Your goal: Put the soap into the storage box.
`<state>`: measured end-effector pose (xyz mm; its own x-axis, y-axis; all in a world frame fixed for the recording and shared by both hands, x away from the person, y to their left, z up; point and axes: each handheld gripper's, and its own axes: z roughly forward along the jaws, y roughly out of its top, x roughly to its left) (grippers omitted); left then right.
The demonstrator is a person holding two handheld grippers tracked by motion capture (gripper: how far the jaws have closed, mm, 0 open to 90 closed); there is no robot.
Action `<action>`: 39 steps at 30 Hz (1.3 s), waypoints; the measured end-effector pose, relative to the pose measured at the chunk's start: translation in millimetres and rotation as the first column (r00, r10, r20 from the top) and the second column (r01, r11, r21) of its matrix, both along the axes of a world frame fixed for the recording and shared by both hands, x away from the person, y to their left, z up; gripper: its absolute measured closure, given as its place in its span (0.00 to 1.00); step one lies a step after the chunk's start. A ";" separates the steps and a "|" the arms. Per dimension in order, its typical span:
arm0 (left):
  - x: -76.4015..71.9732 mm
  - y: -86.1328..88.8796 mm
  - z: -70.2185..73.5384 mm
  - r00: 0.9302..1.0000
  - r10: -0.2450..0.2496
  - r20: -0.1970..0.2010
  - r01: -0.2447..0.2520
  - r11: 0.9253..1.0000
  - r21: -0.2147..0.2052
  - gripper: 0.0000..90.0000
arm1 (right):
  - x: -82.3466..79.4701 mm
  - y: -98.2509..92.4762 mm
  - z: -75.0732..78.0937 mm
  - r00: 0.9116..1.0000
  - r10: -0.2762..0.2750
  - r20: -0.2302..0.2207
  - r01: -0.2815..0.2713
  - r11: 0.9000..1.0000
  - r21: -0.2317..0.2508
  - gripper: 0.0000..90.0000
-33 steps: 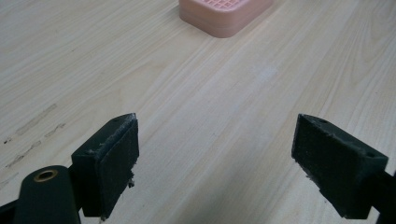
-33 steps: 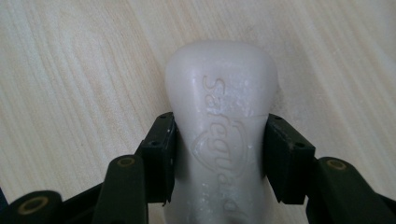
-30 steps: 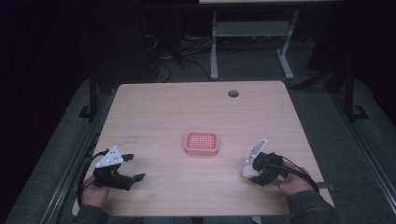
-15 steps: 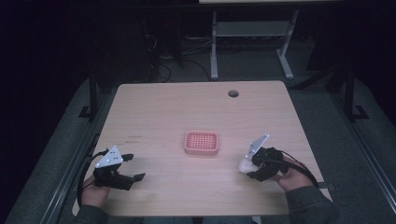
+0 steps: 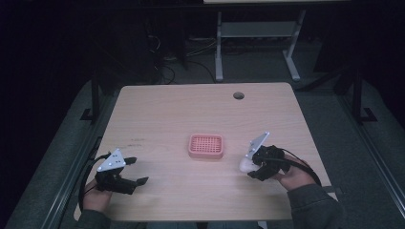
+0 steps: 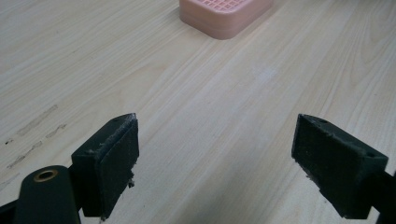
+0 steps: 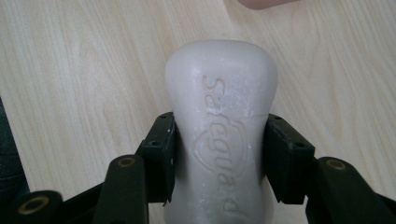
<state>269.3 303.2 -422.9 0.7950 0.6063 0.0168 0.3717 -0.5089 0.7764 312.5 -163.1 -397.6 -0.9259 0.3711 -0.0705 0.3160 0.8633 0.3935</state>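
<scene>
1. One wooden table (image 5: 191,109) carries everything – the largest thing in sight.
2. Left gripper (image 5: 128,172) sits near the table's front left corner, jaws spread wide with bare wood between them.
3. Right gripper (image 5: 249,165) – right of the pink soap dish (image 5: 206,146) at the table's middle – clamps a white soap bar (image 7: 219,126) across its waist, the bar's free end pointing toward the dish.

I am holding the soap bar (image 7: 219,126) between the jaws of my right gripper (image 5: 251,168), above the table (image 5: 157,109). The soap dish (image 5: 206,146) is sitting just left of it, with my left gripper (image 5: 133,171) lying well apart to the left.
</scene>
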 end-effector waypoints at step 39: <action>0.8 1.6 0.6 1.000 0.003 0.002 -0.003 1.000 -0.013 0.16 | 45.4 50.1 22.9 0.996 0.091 -0.020 -0.091 0.996 -0.002 0.55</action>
<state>270.1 304.9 -422.4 0.7934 0.6086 0.0103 0.3718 -0.4980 0.7834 358.0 -112.9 -374.7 -0.9569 0.2854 -0.0530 0.2440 0.8898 0.3856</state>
